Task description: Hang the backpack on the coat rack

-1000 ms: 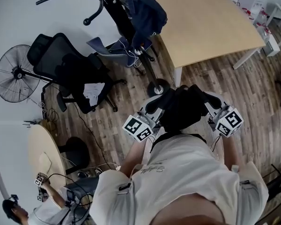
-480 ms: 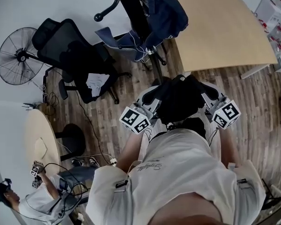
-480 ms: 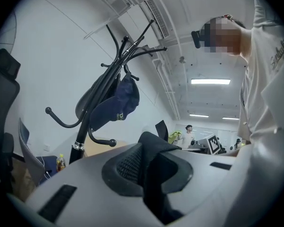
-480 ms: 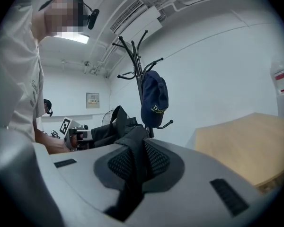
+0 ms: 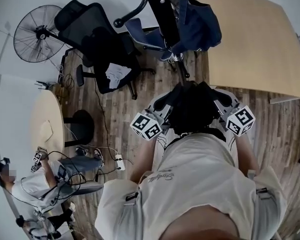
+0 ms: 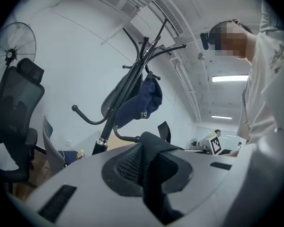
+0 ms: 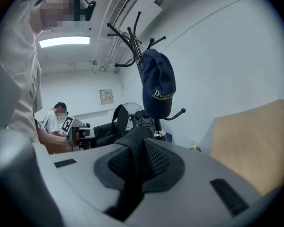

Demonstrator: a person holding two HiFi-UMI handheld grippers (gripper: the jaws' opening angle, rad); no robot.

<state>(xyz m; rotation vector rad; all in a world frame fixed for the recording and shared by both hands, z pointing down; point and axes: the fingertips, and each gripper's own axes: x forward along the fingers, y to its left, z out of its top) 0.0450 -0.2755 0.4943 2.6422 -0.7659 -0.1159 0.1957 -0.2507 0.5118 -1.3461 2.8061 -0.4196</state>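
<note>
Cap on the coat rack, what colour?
Navy blue cap, yellow-green lettering on it; clearest in the right gripper view.

An office, by the look: swivel chair [image 5: 97, 49] at ten o'clock, fan [image 5: 37, 34] beyond it, coat rack [image 5: 165, 14] at twelve, big desk [image 5: 250, 39] at one, strip lights [image 7: 64, 41] overhead.

Bright even light, ceiling lamp [image 7: 64, 41] glare, fisheye-warped edges

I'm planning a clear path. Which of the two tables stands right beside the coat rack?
The large straight-edged table, upper right in the head view; the small round table sits far left.
</note>
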